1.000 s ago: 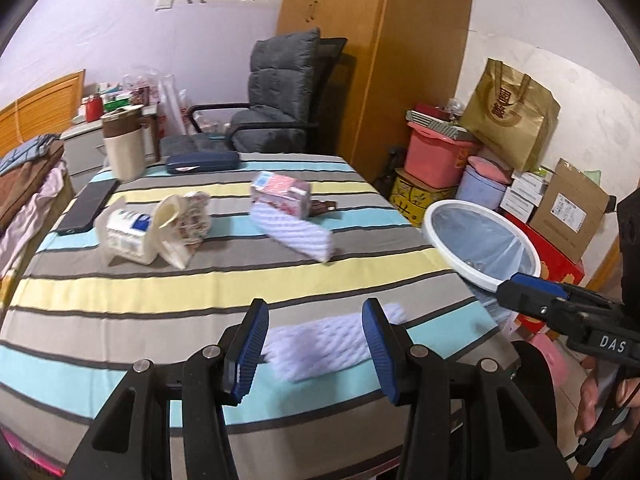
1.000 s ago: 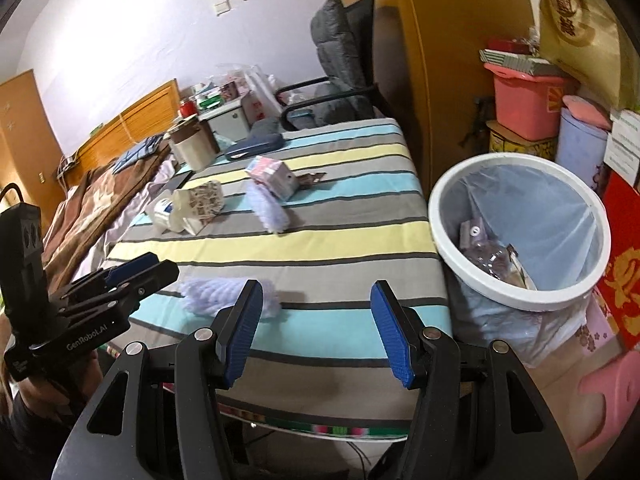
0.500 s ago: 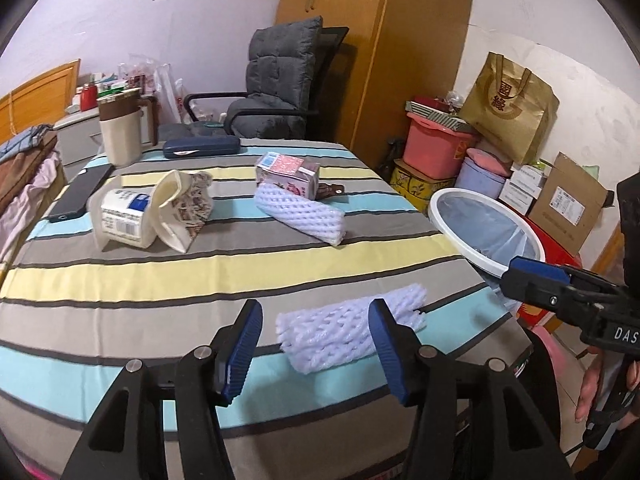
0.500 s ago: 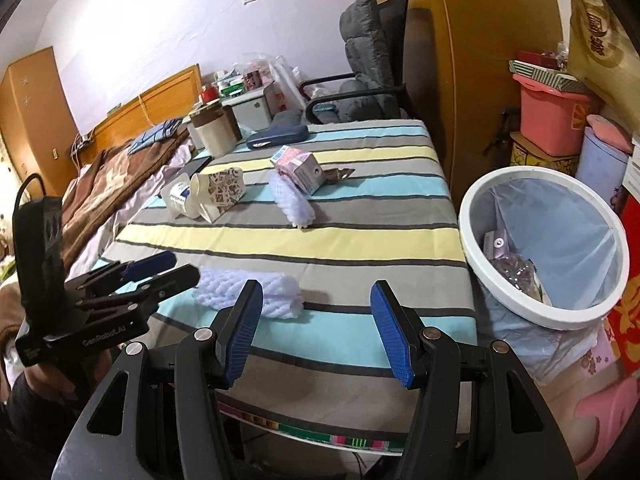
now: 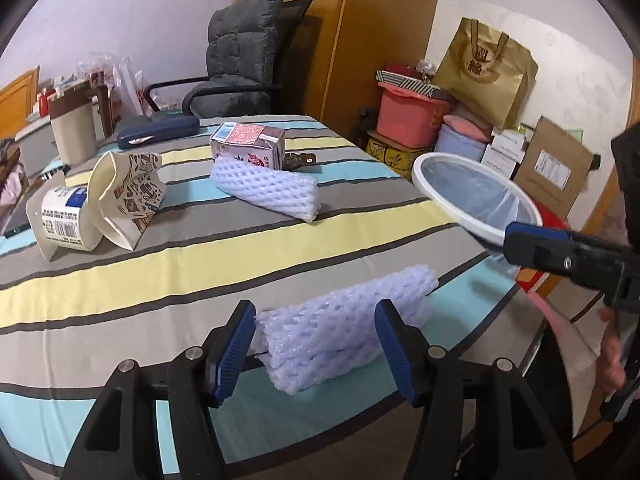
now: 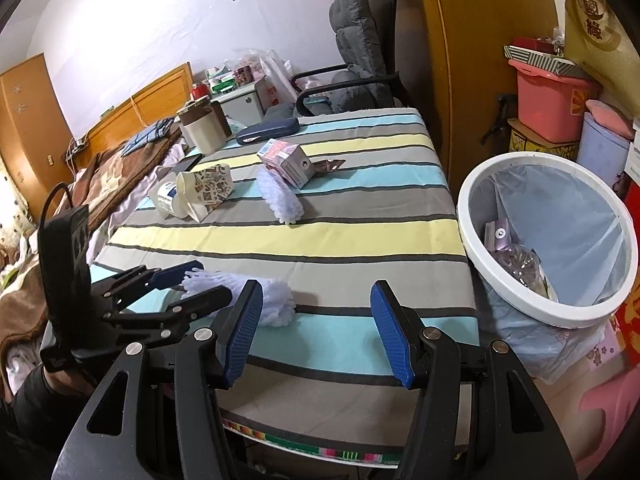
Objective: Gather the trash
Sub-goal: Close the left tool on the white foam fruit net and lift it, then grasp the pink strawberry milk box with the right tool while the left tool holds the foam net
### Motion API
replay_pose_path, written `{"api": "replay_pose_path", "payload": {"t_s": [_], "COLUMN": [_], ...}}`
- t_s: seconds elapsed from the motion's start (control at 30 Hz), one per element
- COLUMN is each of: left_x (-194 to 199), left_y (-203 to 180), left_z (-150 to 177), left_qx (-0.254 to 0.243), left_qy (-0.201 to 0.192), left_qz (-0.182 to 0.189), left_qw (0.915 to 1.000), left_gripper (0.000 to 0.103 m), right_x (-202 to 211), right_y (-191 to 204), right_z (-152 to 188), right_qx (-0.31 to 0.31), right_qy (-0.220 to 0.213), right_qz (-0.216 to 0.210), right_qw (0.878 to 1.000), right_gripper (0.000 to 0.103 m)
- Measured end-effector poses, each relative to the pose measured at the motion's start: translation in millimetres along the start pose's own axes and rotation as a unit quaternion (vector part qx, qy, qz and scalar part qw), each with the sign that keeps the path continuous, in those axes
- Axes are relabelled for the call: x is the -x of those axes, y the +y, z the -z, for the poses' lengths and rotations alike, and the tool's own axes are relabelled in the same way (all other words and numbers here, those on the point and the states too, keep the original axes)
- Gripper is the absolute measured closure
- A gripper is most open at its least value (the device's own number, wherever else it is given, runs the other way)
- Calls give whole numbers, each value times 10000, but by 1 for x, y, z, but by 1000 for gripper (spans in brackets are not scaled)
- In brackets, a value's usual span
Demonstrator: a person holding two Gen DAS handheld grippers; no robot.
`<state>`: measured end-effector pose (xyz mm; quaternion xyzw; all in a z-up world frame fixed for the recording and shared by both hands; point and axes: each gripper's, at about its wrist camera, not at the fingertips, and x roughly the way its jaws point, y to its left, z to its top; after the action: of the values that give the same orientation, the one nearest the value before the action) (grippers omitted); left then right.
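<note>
A white foam net sleeve (image 5: 344, 328) lies on the striped table near its front edge, between the open fingers of my left gripper (image 5: 316, 344); it also shows in the right wrist view (image 6: 256, 296). My right gripper (image 6: 316, 332) is open and empty over the table's front edge. A second foam sleeve (image 5: 266, 188), a pink milk carton (image 5: 248, 146) and two crushed paper cups (image 5: 124, 196) lie farther back. The white trash bin (image 6: 548, 236) stands right of the table with trash inside.
A beige jug (image 5: 74, 128), a dark blue case (image 5: 158, 130) and a phone (image 5: 16, 220) sit at the table's far side. A grey chair (image 5: 240, 68) stands behind. Boxes, a pink tub (image 5: 412, 120) and a gold bag (image 5: 484, 72) crowd the right wall.
My left gripper has moved forward and lower, so the near foam sleeve now sits between its open fingers. The right gripper's view has shifted slightly; it stays open.
</note>
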<state>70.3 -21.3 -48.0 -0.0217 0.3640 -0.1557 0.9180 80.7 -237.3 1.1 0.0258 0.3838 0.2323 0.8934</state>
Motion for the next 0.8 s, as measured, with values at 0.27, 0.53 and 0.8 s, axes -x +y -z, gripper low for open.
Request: {"api": "replay_pose_path", "payload": {"t_s": [0.27, 0.53, 0.8], "left_x": [2, 17, 38], "left_y": [-18, -12, 24], "left_z": [13, 10, -4], "left_qx": [-451, -33, 781], "left_qy": [73, -93, -352], "left_qz": [-233, -378, -770], "left_qw": [9987, 9992, 9933], "left_gripper": [52, 86, 87], "right_x": [-3, 0, -7], "right_y": [0, 1, 12], "right_z": [-1, -2, -13], "right_qx": [-55, -79, 197], "right_qy": [64, 5, 0], "right_qz": [-26, -106, -198], "right_qw": [10000, 9999, 9996], "right_gripper": [45, 45, 45]}}
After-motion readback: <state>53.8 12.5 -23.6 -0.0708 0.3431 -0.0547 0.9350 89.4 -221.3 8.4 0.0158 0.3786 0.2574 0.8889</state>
